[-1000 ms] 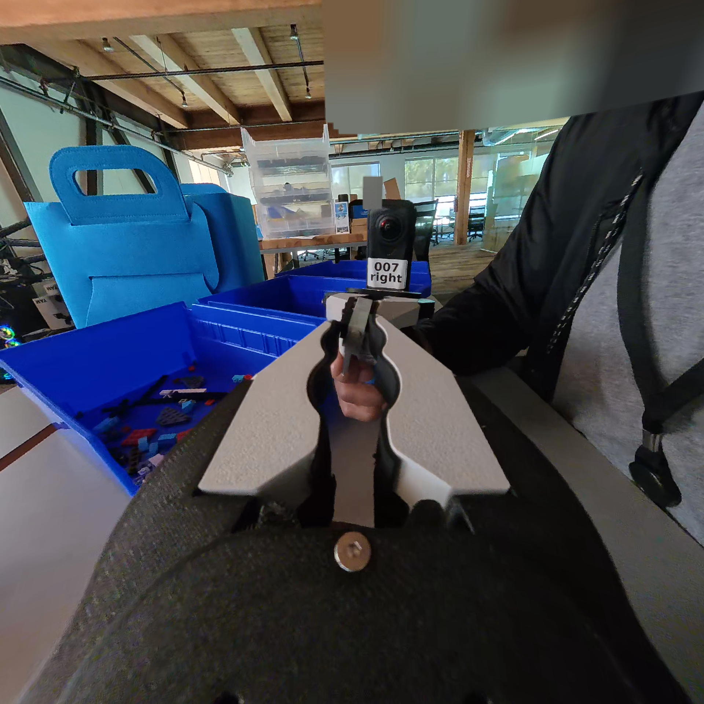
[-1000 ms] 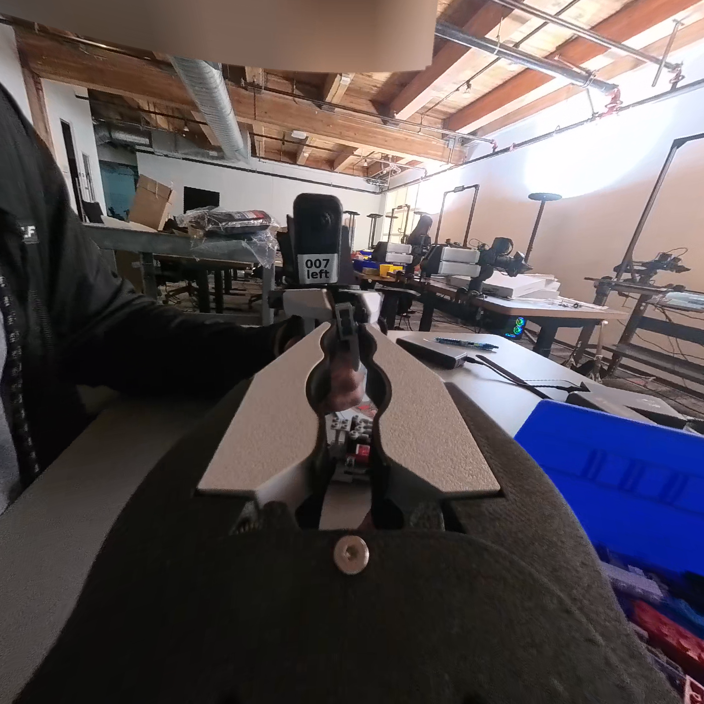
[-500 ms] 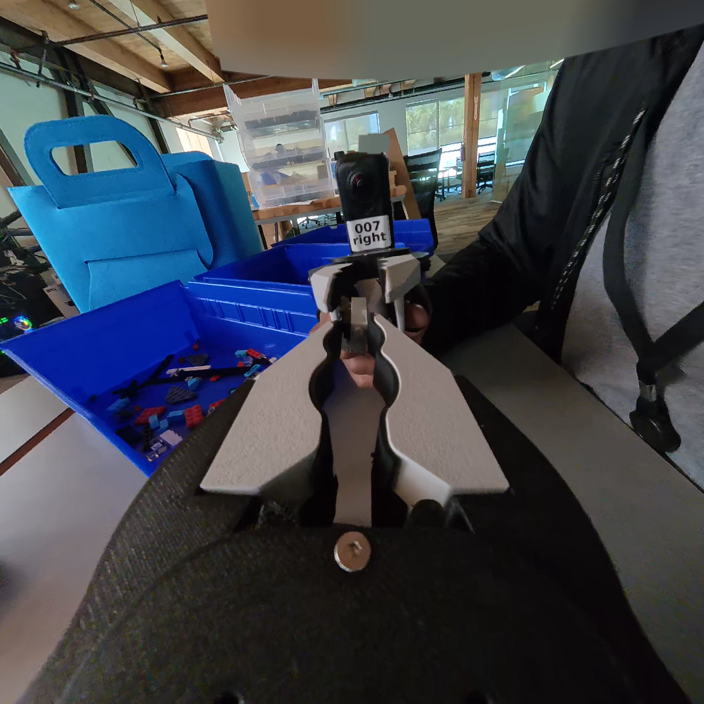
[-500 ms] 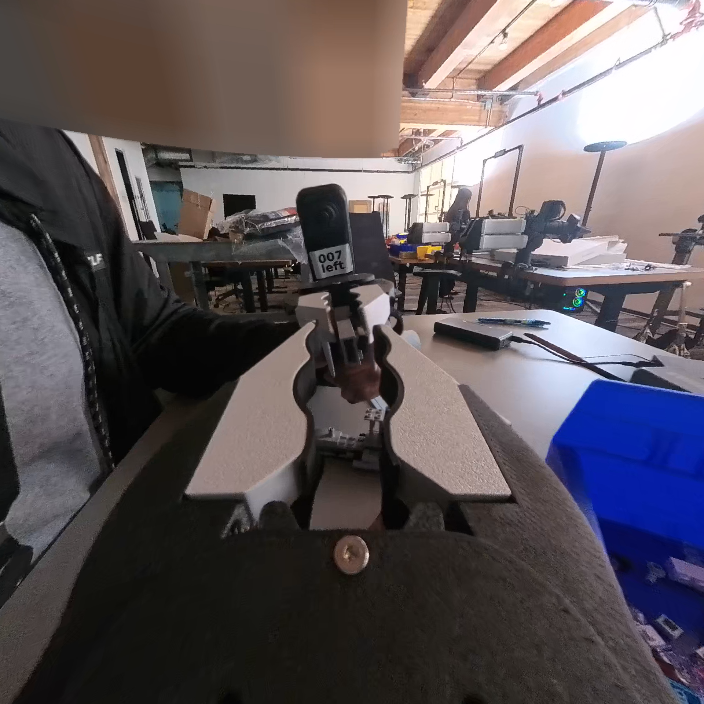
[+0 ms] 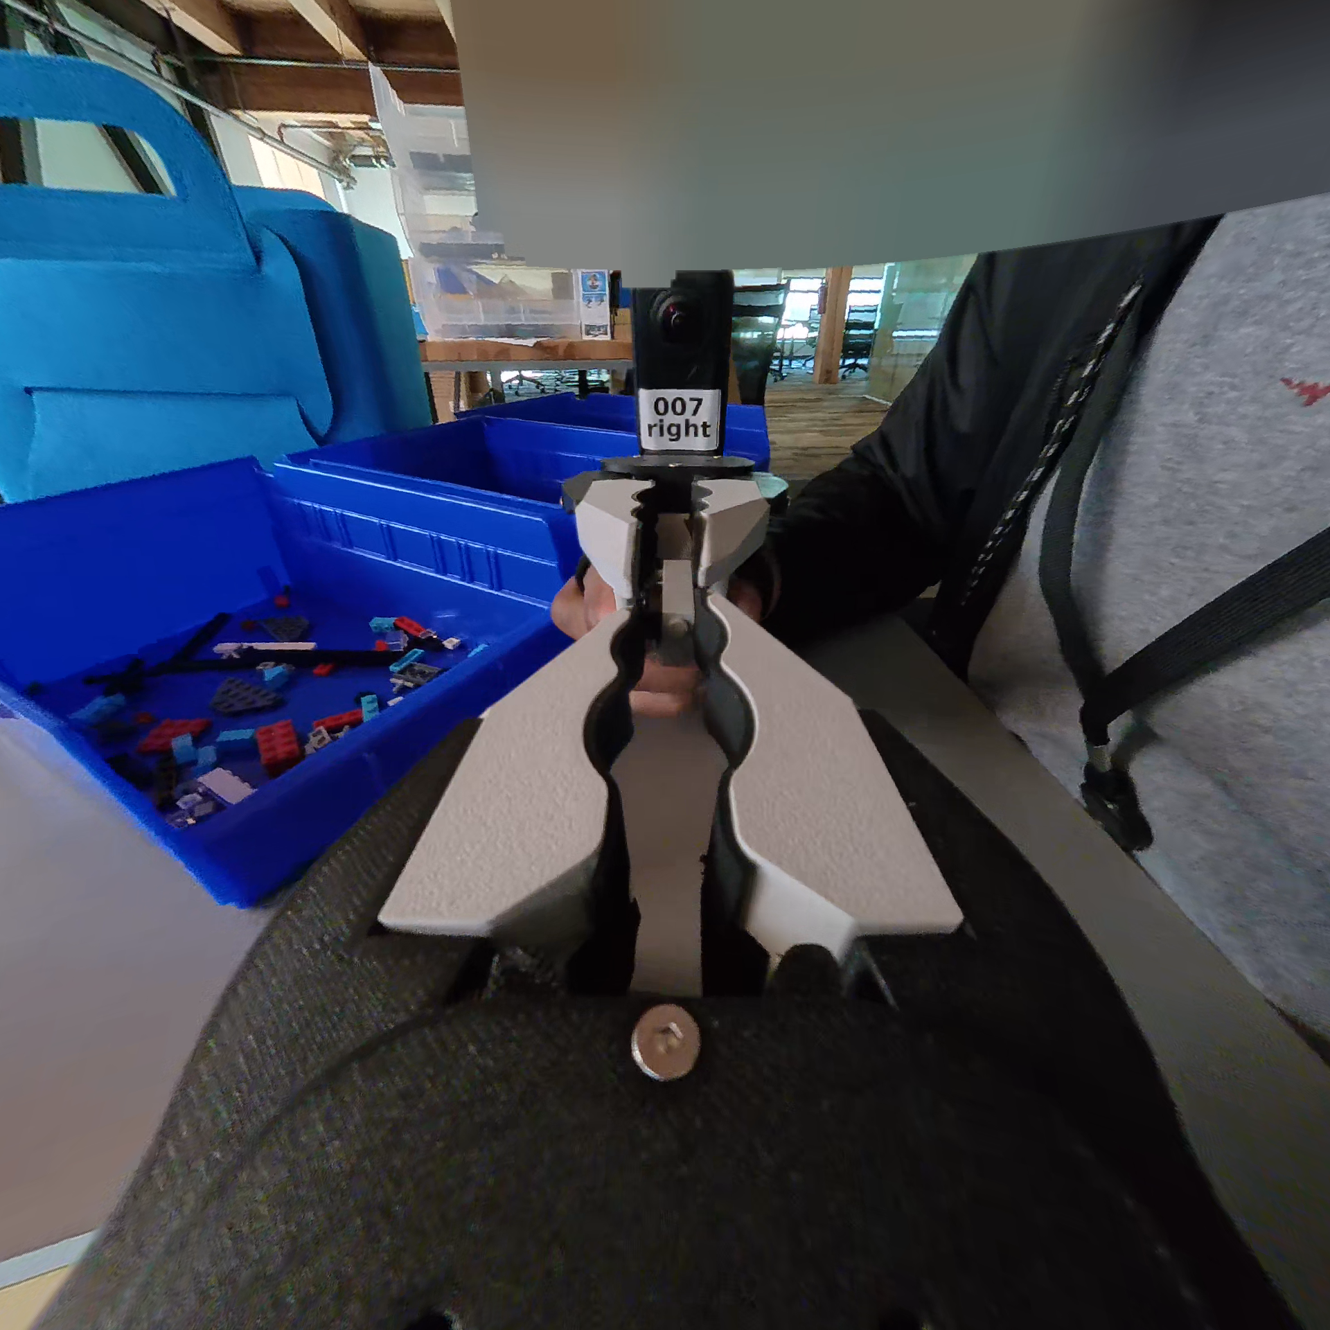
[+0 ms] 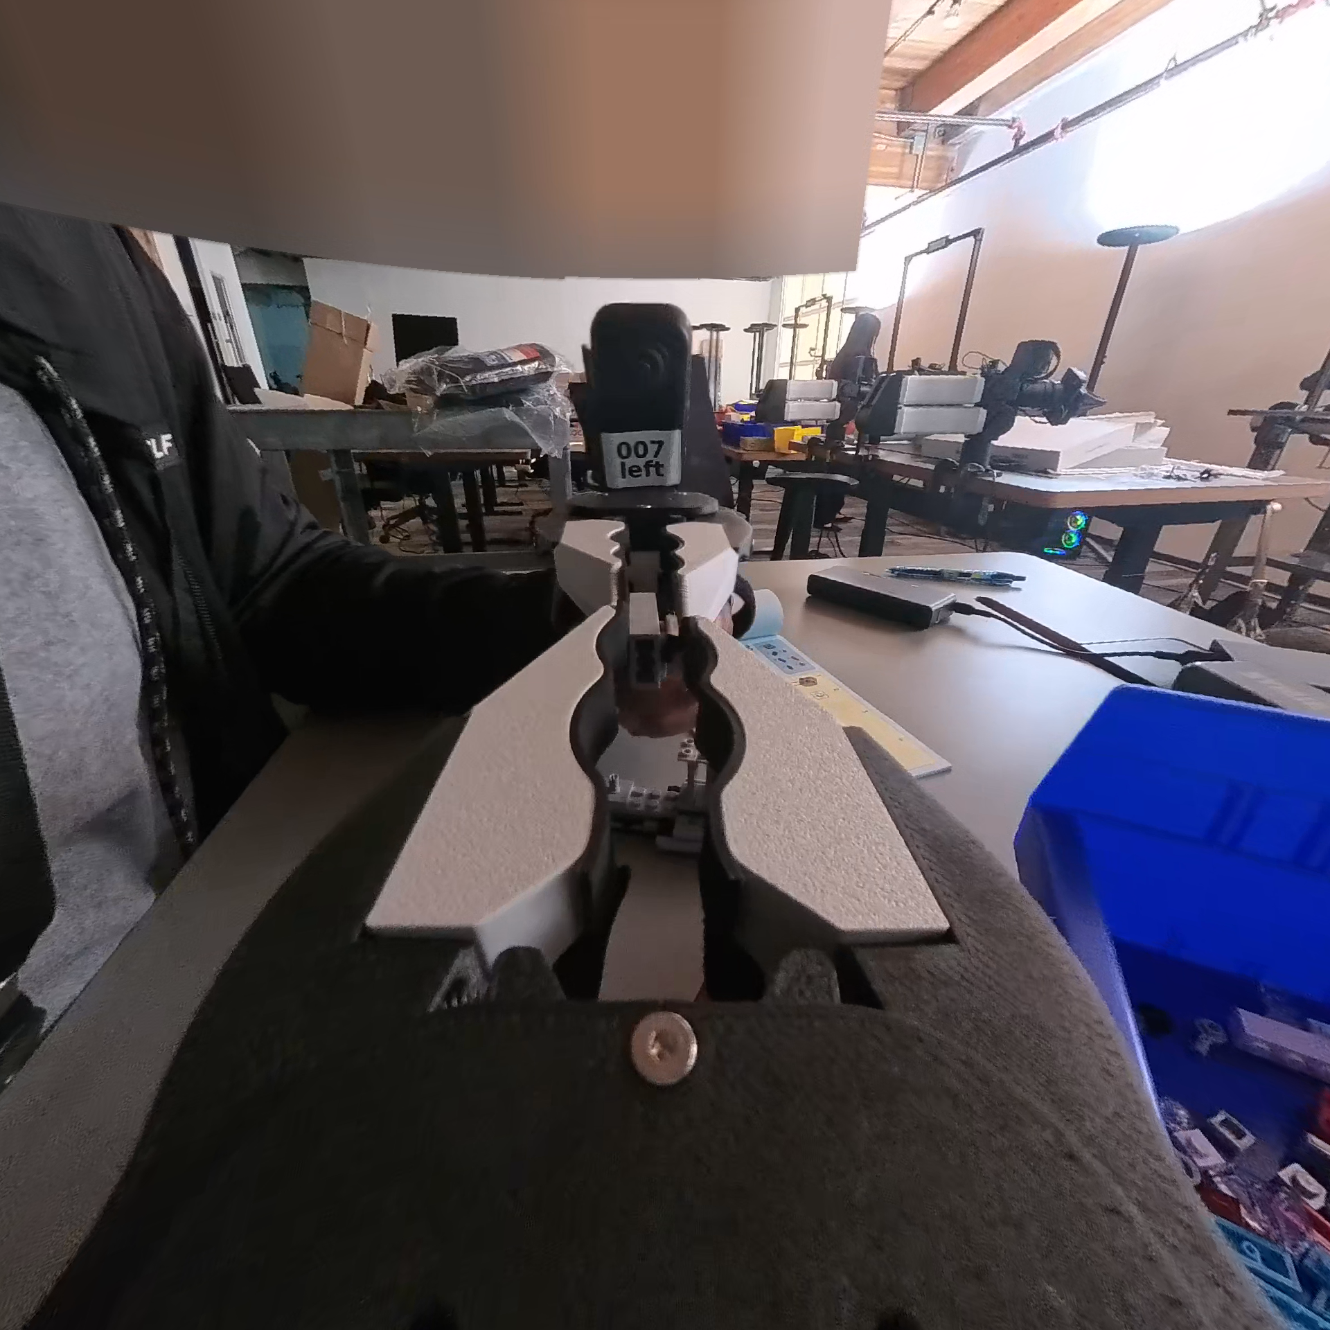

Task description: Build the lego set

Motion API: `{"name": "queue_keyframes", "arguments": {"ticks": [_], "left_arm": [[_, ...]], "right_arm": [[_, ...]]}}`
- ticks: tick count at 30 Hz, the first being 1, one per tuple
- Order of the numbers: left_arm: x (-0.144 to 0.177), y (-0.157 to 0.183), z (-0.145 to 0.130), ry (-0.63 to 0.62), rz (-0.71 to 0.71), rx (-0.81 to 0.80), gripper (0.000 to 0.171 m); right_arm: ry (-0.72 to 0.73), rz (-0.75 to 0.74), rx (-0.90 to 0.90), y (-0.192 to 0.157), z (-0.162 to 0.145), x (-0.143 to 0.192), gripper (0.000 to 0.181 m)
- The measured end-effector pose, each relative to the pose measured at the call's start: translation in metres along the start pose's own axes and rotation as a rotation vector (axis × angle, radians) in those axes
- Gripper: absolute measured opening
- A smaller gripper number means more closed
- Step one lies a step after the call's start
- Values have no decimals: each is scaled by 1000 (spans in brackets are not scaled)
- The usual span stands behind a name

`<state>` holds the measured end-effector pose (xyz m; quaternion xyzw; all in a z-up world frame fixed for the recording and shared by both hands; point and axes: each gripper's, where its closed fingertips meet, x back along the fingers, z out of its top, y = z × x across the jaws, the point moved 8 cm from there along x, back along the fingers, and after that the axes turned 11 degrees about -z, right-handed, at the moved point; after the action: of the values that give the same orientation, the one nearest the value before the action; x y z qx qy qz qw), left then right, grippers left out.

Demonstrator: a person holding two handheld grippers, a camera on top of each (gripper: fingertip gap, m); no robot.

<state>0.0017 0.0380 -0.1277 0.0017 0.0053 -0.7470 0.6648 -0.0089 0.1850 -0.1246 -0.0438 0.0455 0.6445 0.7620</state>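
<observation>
My right gripper [image 6: 658, 633] has its jaws nearly pressed together, pinching the grey lego assembly [image 6: 658, 806] low between them, and my left gripper [image 5: 666, 619] is likewise closed to a narrow gap, though I cannot tell what it holds. Over the last second the two have tipped down from pointing into the room and now meet tip to tip above the bench's near edge, which I read as the seating of a piece. Farther off, the blue bin [image 5: 237, 874] of loose bricks [image 5: 277, 745] sits on the bench beside them.
</observation>
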Motion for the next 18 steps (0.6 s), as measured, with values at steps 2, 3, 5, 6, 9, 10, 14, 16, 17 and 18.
{"name": "queue_keyframes", "arguments": {"ticks": [2, 3, 5, 6, 9, 10, 14, 16, 17, 18], "left_arm": [[0, -1, 0, 15, -5, 31, 13], [-1, -1, 0, 22, -11, 45, 13], [-1, -2, 0, 28, -18, 66, 14], [0, -2, 0, 30, -23, 75, 14], [0, -1, 0, 33, -32, 99, 13], [0, -1, -1, 33, -33, 104, 14], [0, -1, -1, 46, -51, 128, 14], [-1, -1, -1, 48, -52, 130, 14], [-1, -2, -1, 49, -52, 133, 14], [-1, -2, -1, 48, -52, 133, 14]], "right_arm": [[5, -9, 5, 0, 1, 1, 14], [8, -8, 7, 0, 1, 2, 14], [9, -13, 13, 1, 1, 3, 14], [7, -14, 17, 2, 1, 3, 14], [8, -16, 23, 1, 0, 4, 14], [10, -17, 25, 1, 0, 4, 14], [18, -20, 46, -1, 0, 4, 14], [21, -22, 47, -1, -1, 4, 14], [22, -24, 49, 0, -1, 4, 14], [20, -24, 51, 0, -1, 4, 14]]}}
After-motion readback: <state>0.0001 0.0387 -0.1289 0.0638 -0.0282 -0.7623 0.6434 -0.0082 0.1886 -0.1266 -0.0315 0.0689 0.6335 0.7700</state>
